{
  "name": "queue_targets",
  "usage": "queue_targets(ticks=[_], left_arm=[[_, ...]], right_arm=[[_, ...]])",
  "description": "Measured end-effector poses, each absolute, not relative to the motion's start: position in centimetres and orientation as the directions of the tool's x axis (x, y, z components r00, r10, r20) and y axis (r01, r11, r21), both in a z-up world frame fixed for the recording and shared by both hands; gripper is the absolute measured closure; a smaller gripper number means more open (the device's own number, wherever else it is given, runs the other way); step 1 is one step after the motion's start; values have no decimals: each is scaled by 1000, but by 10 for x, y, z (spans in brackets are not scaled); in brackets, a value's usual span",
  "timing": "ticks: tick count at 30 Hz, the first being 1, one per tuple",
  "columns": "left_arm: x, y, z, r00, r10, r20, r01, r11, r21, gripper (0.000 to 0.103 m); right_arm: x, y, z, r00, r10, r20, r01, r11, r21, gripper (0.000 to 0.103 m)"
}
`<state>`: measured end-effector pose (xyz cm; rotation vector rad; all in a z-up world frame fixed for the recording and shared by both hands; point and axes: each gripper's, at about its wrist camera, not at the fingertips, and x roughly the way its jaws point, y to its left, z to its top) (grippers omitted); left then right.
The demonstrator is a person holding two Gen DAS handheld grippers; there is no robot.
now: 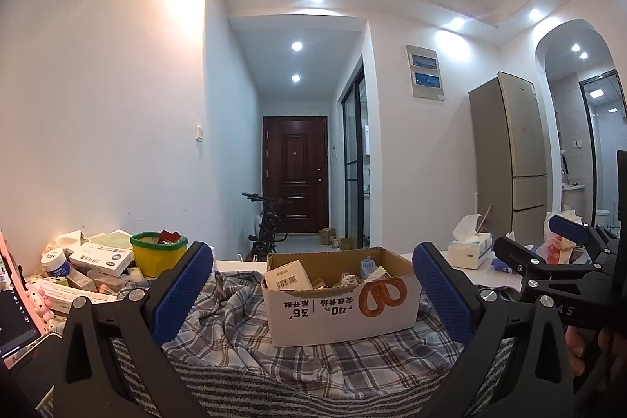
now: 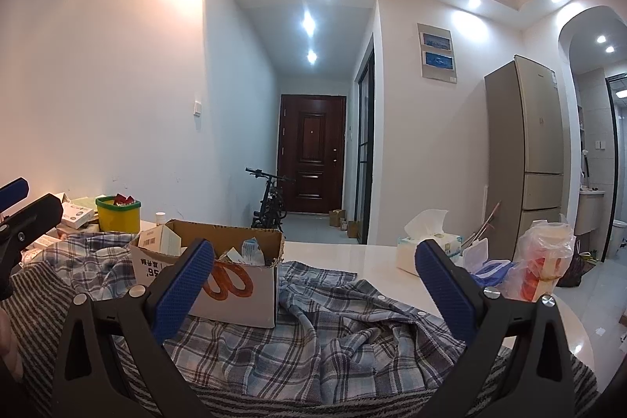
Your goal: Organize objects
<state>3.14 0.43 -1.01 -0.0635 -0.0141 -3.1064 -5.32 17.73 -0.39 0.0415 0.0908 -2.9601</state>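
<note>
**A:** Cardboard box (image 1: 341,294) first: where does it sit, and what's around it?

**B:** It sits on the plaid cloth (image 1: 243,332) spread over the tabletop (image 2: 376,257), open-topped and already part filled with small packets. Going left to right from the box: far to its left is the heap of medicine boxes (image 1: 100,257) and the yellow tub (image 1: 158,253); to its right, well apart, are the tissue box (image 1: 470,251) and a plastic bag (image 2: 544,261).

**B:** Both tools are empty. The left gripper (image 1: 313,294) has its jaws spread wide, framing the box and touching nothing. The right gripper (image 2: 315,292) is just as wide open, over the cloth to the right of the box.

**A:** So what's the sensible step?

**B:** My guess is gathering the loose things into the box. I'd send the left gripper to the heap left of the box and take one item from the top, not from underneath, so the pile doesn't slide.

**A:** Risks?

**B:** The cloth is rumpled; a nudge could drag the box. The right gripper could steady the box's right wall.
</note>
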Motion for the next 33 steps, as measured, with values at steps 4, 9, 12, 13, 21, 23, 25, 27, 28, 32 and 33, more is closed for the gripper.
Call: queue_targets(ticks=[4,9,12,13,21,23,25,27,28,32,33], left_arm=[[31,4,-8,-999,-31,35,31,-1000,1,0],[29,5,-7,-999,-30,20,30,-1000,-3,0],[30,4,-7,-999,-40,24,39,-999,-7,0],[30,4,-7,-999,-42,22,42,-999,-7,0],[28,4,-8,-999,-43,21,43,-999,-9,0],[27,4,-8,-999,-43,22,43,-999,-6,0],[27,5,-9,-999,-44,24,44,-999,-2,0],[25,6,-10,-999,-47,24,47,-999,3,0],[25,6,-11,-998,-50,23,51,-999,4,0],[23,5,-12,-998,-54,16,54,-999,-1,0],[23,5,-13,-998,-55,13,55,-998,-2,0]], right_arm=[[-55,176,-4,-982,-183,-46,186,-981,-60,0],[-52,177,-4,-984,-178,-30,179,-982,-56,0],[-53,178,-4,-984,-176,-38,178,-983,-53,0],[-54,178,-4,-983,-177,-43,179,-982,-52,0],[-54,178,-3,-983,-178,-45,180,-982,-52,0],[-54,177,-3,-983,-178,-46,180,-982,-51,0],[-55,178,-3,-983,-178,-48,181,-982,-49,0],[-55,178,-3,-983,-179,-49,181,-982,-48,0],[-54,178,-3,-983,-179,-48,182,-982,-47,0],[-53,178,-3,-983,-179,-43,181,-982,-46,0],[-53,178,-3,-983,-179,-44,181,-982,-45,0]])
